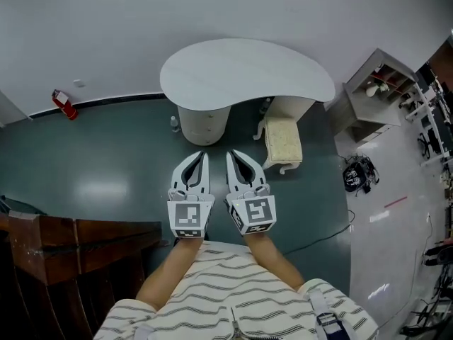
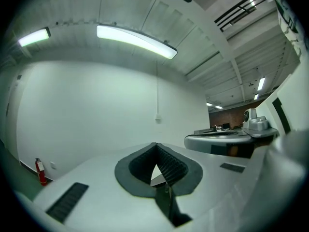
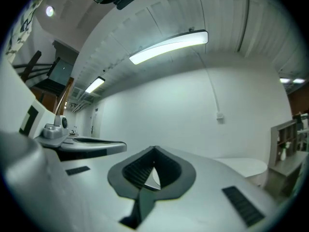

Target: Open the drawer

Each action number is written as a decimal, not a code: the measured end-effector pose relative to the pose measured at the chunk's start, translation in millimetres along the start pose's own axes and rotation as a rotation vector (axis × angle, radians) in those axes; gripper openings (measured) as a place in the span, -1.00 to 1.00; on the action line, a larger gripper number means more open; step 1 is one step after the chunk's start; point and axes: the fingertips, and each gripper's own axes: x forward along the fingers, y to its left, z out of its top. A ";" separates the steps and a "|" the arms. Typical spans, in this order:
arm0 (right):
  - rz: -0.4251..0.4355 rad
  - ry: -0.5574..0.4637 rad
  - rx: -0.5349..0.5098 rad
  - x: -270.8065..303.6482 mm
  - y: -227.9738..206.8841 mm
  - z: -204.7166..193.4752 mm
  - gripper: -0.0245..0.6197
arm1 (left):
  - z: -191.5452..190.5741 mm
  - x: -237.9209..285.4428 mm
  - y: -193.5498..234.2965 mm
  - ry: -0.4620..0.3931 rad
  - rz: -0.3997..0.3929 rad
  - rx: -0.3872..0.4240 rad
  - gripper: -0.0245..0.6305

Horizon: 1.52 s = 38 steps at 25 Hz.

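A white kidney-shaped table (image 1: 248,69) stands by the far wall on a rounded white drawer pedestal (image 1: 203,122); its drawer fronts are too small to make out. My left gripper (image 1: 203,154) and right gripper (image 1: 229,154) are held side by side over the green floor, pointing level at the pedestal and a short way from it. In the left gripper view the left gripper (image 2: 155,144) has its tips meeting with nothing between them. The right gripper (image 3: 154,148) looks the same, shut and empty, with the table's edge (image 3: 246,166) off to its right.
A cream upholstered stool (image 1: 283,142) stands under the table's right side. A small bottle (image 1: 174,124) sits by the pedestal. A red fire extinguisher (image 1: 64,105) leans at the left wall, dark wooden furniture (image 1: 78,239) is near left, and a shelf unit (image 1: 375,91) and black cables (image 1: 357,176) are right.
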 end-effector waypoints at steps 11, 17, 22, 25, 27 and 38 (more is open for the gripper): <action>-0.049 0.002 -0.011 114.5 -16.7 4.8 -0.88 | -2.8 89.2 75.0 0.005 -0.041 -0.004 -0.93; -0.098 0.014 0.017 158.4 -37.3 -1.7 -0.88 | -5.6 132.5 100.0 0.017 -0.077 -0.003 -0.93; -0.121 0.052 0.040 177.1 -56.1 -20.9 -0.88 | -13.4 163.6 104.0 0.022 -0.086 -0.015 -0.93; -0.122 0.092 0.053 185.9 -68.8 -40.6 -0.88 | -25.6 177.8 108.1 0.045 -0.068 -0.025 -0.93; -0.111 0.099 0.057 194.7 -76.6 -53.9 -0.88 | -35.9 188.1 111.2 0.053 -0.052 -0.031 -0.93; -0.017 0.160 0.057 235.3 -99.0 -129.3 -0.88 | -103.2 207.0 117.3 0.110 0.053 -0.047 -0.93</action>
